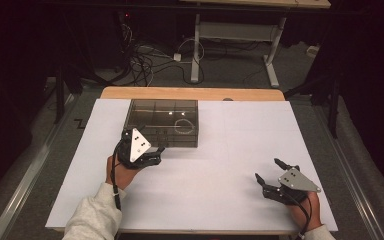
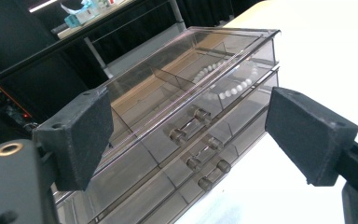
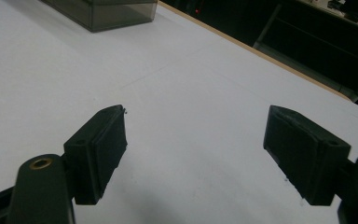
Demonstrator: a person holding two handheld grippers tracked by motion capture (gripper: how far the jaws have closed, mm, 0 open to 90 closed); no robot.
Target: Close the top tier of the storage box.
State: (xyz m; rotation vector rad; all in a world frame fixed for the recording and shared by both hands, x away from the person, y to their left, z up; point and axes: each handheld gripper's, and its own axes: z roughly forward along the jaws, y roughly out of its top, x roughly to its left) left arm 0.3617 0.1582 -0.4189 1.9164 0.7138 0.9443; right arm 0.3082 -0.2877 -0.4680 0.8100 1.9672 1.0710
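Drawer box (image 3: 105, 11) cut off by right gripper view's top edge

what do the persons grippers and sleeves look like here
Both grippers, left gripper and right gripper, are black, each with two blocky jaws and a grey three-cornered plate on top. A brass-coloured ring sits at a jaw base. A black cable trails from each down the forearm. The left sleeve is light grey.

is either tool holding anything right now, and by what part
Nothing is held. The left tool stands open in front of the drawer box, its handles untouched. The right tool is open over the bare table.
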